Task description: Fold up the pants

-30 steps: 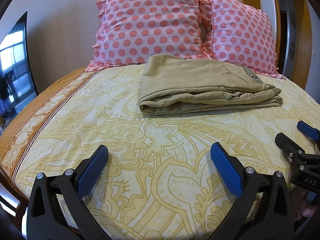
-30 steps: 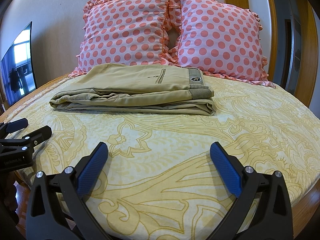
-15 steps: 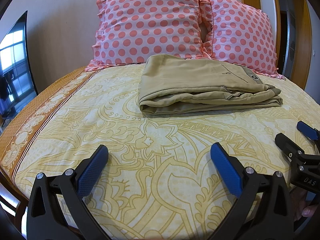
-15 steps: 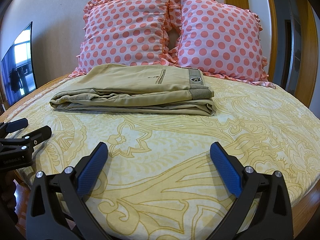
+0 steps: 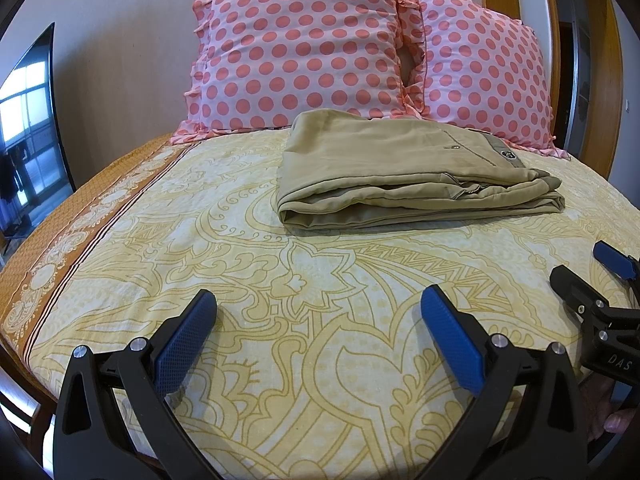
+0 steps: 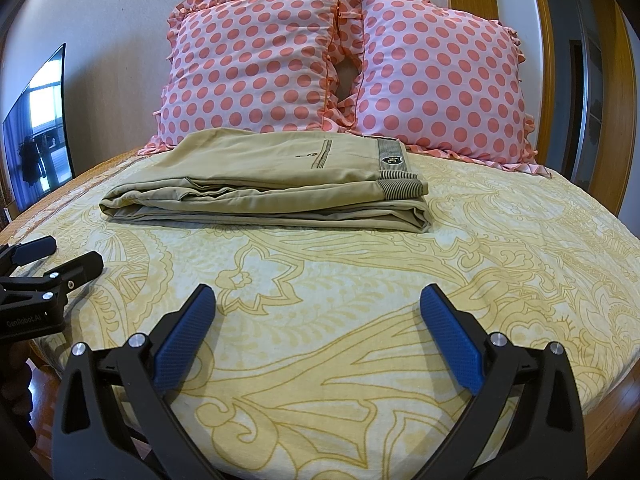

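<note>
Pants, khaki, lie folded on the bed before the pillows. Likely soft, light, slippery; grasp at layered edges. Left hand-held gripper and right hand-held gripper: both spread apart, holding nothing.

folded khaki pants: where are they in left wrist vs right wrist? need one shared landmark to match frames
Left wrist: folded khaki pants lie right of centre, upper middle, on the bedspread, badge end at right.
Right wrist: the pants lie left of centre, upper middle, badge end at right.
Shared landmark: the two polka-dot pillows directly behind the pants.
</note>
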